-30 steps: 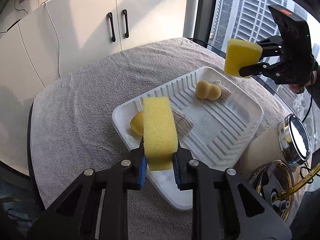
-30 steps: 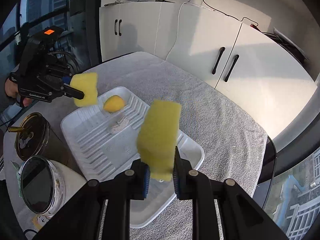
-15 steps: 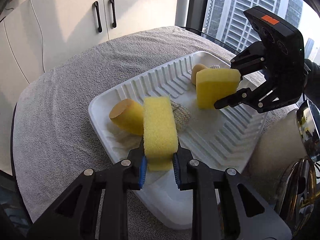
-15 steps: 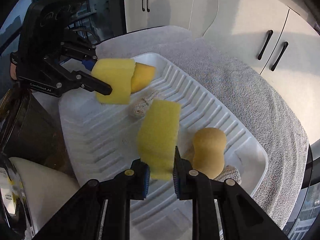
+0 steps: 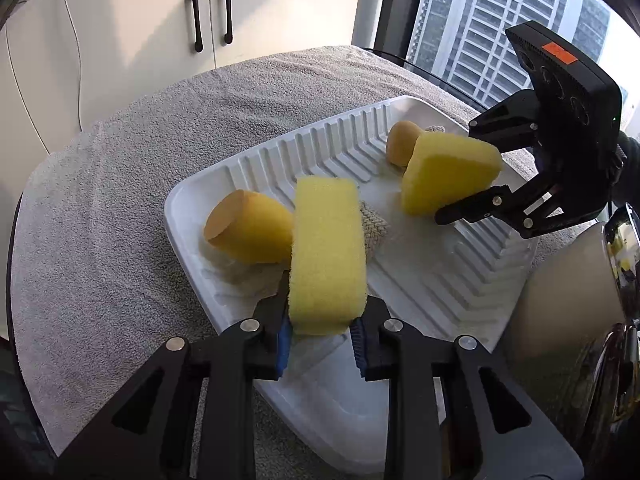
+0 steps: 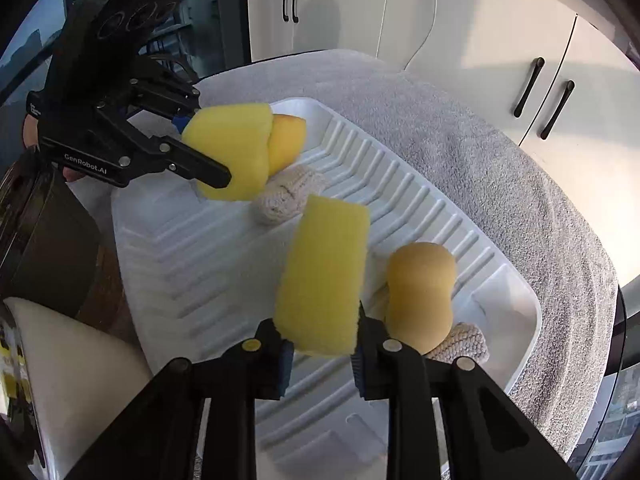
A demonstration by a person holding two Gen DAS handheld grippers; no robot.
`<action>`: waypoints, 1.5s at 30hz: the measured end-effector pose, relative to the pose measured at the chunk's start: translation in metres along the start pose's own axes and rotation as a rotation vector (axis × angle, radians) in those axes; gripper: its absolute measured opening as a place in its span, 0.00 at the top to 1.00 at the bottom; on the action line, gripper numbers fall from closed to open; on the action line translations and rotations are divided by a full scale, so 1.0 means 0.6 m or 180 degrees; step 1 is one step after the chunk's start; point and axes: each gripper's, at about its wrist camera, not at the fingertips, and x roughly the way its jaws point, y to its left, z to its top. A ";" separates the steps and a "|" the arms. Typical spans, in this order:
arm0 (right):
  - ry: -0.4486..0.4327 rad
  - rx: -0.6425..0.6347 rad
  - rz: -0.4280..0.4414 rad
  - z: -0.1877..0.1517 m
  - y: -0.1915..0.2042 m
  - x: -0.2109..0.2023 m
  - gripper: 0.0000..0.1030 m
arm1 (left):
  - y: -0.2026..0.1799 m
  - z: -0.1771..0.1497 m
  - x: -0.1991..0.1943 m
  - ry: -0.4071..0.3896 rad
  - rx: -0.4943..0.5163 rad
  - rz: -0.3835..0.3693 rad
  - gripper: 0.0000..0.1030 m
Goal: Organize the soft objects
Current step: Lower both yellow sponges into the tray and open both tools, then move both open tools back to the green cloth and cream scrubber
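Note:
My left gripper is shut on a yellow sponge block and holds it low over the near end of the white ridged tray. My right gripper is shut on a second yellow sponge block over the tray's middle; it also shows in the left wrist view. In the tray lie an orange teardrop sponge, a knitted beige pad, and an orange gourd-shaped sponge beside another knitted pad.
The tray sits on a grey towel that covers a round table. A cream lamp-like object with a chrome rim and a dark glass jar stand by the tray's side. White cabinets and a window are behind.
Both grippers have come down and closer together over the tray, each still holding its sponge. The right one moved in from high at the far side to low over the tray.

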 end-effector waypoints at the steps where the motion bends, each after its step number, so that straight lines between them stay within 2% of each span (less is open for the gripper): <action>1: 0.0013 -0.0008 -0.0016 0.001 0.000 0.002 0.75 | 0.001 -0.002 0.004 0.0004 -0.0001 0.0009 0.77; 5: -0.0001 -0.0002 -0.0024 0.000 -0.001 0.003 0.75 | 0.001 0.001 0.005 -0.0036 -0.0010 0.0001 0.77; 7: 0.0003 0.0003 -0.0040 0.000 -0.003 0.003 0.69 | 0.000 0.003 0.005 -0.0032 0.0005 -0.0005 0.76; 9: 0.0003 0.0023 -0.0014 0.000 -0.007 0.001 0.56 | 0.000 0.004 0.005 -0.0044 0.0004 -0.0026 0.70; 10: -0.0012 0.0033 -0.0007 0.000 -0.008 -0.001 0.53 | 0.000 0.005 0.005 -0.0054 -0.0007 -0.0025 0.57; 12: -0.0044 0.0041 -0.0005 -0.002 -0.011 -0.007 0.44 | 0.001 0.005 0.002 -0.0087 -0.0033 -0.0117 0.45; 17: -0.0098 0.0029 -0.0045 -0.003 -0.012 -0.024 0.41 | 0.004 0.011 0.001 -0.0111 -0.0062 -0.0066 0.38; 32: -0.0311 0.0100 -0.0165 -0.006 -0.032 -0.096 0.39 | 0.018 0.012 -0.046 -0.0311 -0.0136 -0.0024 0.37; 45: -0.0430 0.0182 -0.0257 -0.020 -0.033 -0.159 0.30 | 0.019 -0.005 -0.109 -0.0473 -0.0232 0.0056 0.37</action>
